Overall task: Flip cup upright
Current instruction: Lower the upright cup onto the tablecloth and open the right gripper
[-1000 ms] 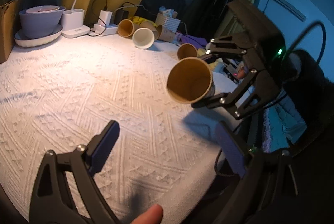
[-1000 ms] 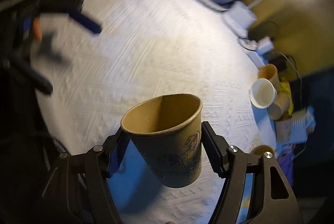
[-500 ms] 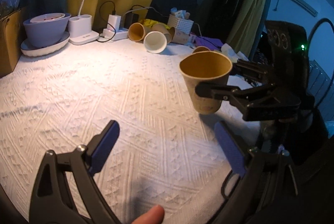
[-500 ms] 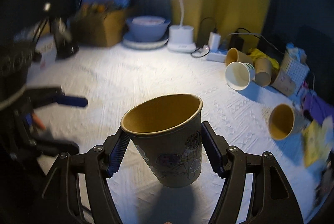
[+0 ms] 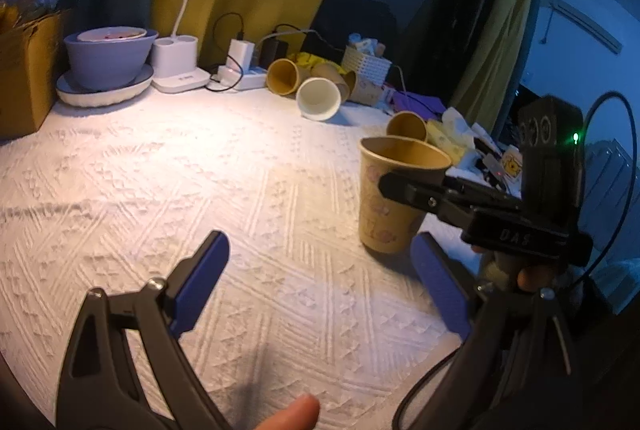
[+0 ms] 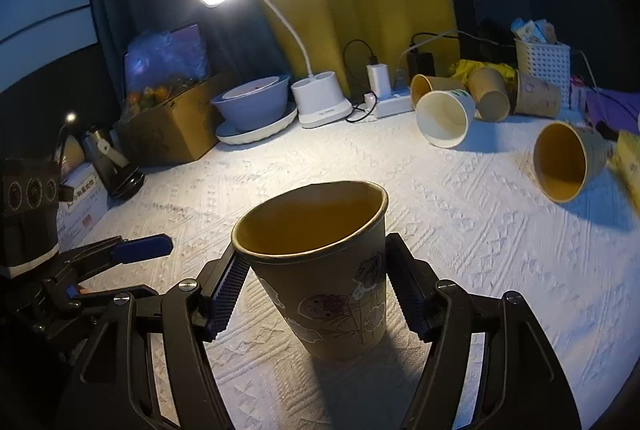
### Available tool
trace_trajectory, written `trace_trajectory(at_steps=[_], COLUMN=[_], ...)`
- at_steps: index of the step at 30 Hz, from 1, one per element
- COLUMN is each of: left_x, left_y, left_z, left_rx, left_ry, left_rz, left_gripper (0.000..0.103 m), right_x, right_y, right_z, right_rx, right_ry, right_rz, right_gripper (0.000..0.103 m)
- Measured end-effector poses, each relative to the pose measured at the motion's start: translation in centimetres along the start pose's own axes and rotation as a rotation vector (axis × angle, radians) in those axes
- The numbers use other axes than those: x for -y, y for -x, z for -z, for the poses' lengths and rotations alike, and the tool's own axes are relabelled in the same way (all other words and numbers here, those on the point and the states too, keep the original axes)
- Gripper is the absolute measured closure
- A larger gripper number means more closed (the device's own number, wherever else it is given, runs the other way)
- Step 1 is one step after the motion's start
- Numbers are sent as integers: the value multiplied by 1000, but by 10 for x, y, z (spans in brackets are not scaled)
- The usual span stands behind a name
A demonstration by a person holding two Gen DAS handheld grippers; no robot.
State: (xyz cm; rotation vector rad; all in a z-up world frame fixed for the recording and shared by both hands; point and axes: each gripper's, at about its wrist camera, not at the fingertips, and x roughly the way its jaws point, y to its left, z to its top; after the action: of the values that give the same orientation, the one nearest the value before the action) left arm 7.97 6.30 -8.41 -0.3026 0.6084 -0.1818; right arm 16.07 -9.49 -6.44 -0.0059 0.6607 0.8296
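Note:
A brown paper cup with flower drawings stands upright on the white textured cloth, mouth up. My right gripper is shut on it, one blue pad on each side of its wall. In the left wrist view the same cup stands at the right with the right gripper's black finger across it. My left gripper is open and empty, low over the cloth, to the left of the cup.
Several paper cups lie on their sides at the back: a white one, brown ones and one nearer right. A lamp base, a grey bowl on a plate, a cardboard box and a white basket line the back edge.
The right gripper turned the cup from lying mouth-sideways in the air to upright and lowered it until its base rests on the cloth. The left gripper stayed open and nearly still.

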Motion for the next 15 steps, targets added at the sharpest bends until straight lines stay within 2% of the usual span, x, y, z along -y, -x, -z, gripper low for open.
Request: trace_trajectory(at_steps=[15], left_x=[5], left_y=[4], left_z=[2], left_rx=[44], left_ry=[-22], left_rz=[-49], left_gripper=[9], right_x=[-8], right_y=[2], right_z=[9], right_rx=[7], right_ry=[29], right_rz=[135], right_gripper=[32])
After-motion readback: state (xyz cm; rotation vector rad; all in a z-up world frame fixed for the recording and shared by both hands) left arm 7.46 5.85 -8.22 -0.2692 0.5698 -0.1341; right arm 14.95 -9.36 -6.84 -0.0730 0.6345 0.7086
